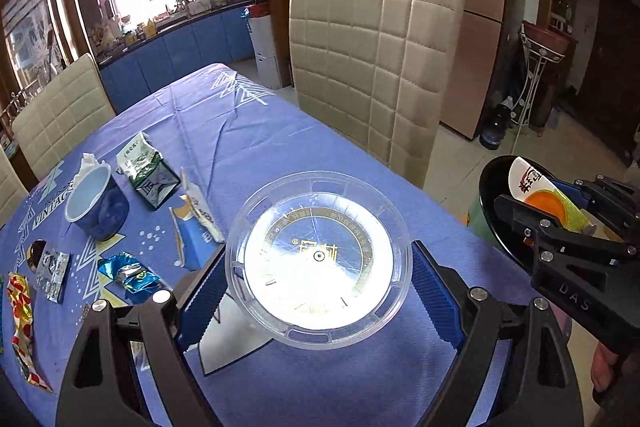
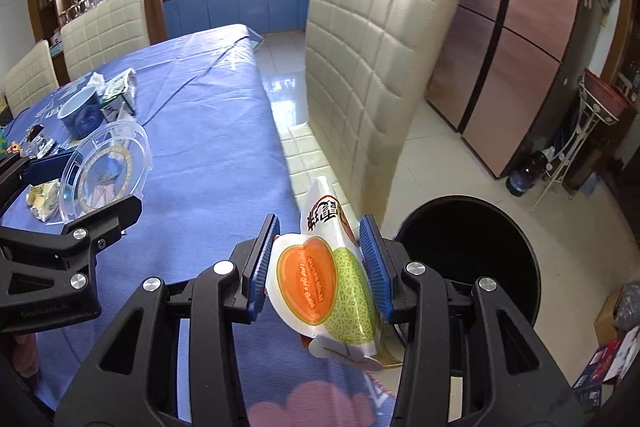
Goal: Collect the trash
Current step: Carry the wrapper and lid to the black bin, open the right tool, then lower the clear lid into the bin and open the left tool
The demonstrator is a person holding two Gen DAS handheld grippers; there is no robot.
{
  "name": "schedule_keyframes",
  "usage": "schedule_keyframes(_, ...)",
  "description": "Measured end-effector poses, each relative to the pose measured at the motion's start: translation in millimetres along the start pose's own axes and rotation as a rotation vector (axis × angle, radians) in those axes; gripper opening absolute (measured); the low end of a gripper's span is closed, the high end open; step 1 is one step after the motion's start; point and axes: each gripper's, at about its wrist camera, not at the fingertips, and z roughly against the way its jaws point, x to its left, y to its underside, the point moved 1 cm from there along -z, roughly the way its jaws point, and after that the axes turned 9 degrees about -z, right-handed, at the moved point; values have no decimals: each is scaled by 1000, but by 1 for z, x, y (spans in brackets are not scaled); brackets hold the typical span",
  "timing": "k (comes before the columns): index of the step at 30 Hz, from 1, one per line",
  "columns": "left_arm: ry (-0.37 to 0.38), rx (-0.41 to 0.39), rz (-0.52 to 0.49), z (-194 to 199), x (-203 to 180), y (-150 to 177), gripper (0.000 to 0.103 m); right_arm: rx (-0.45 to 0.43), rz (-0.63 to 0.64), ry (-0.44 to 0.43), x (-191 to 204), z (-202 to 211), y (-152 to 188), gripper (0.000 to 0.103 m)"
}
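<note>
While the left hand-held gripper (image 1: 320, 287) stands wide with its blue ribbed pads against opposite edges of a clear round plastic lid (image 1: 318, 261), that lid sits tilted between them above the blue-clothed worktop (image 1: 248, 131). Whether the pads press it or only flank it is hard to tell, though the lid is off the cloth and nothing else carries it.

To the right of this gripper, the right hand-held gripper (image 2: 320, 267) holds a melon-printed snack wrapper (image 2: 324, 287) at a narrow gap, pads on both sides of the packet. Just beyond and to the right of its fingers stands a black round trash bin (image 2: 480, 247) on the tiled floor (image 2: 432, 155), its mouth open and dark; the wrapper is near the bin's rim, not inside it.

Left of the left gripper, more trash lies on the worktop: a torn blue-and-white wrapper (image 1: 192, 227), a blue paper cup (image 1: 98, 203) with a tissue at its rim, a crushed green-and-white carton (image 1: 146, 173), a crumpled blue foil wrapper (image 1: 130, 273), a silver packet (image 1: 52, 275) and a red-and-gold wrapper (image 1: 22, 311).

Beyond both grippers a cream quilted chair (image 1: 372, 67) stands at the worktop's edge.
</note>
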Motion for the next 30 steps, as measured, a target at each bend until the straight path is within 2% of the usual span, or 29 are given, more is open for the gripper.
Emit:
schedule_keyframes(16, 50, -48, -103, -8, -68, -34, 85, -41, -111, 130, -81, 1, -4, 47)
schedule_keyframes(19, 62, -51, -117, -10, -78, -39, 85, -40, -135, 140, -94, 0, -3, 48)
schedule_keyframes(22, 74, -52, -129, -12, -87, -43, 85, -30, -151, 146, -102, -3, -2, 56)
schedule_keyframes(30, 98, -49, -166, -17, -109, -50, 85, -12, -167, 155, -118, -12, 3, 56)
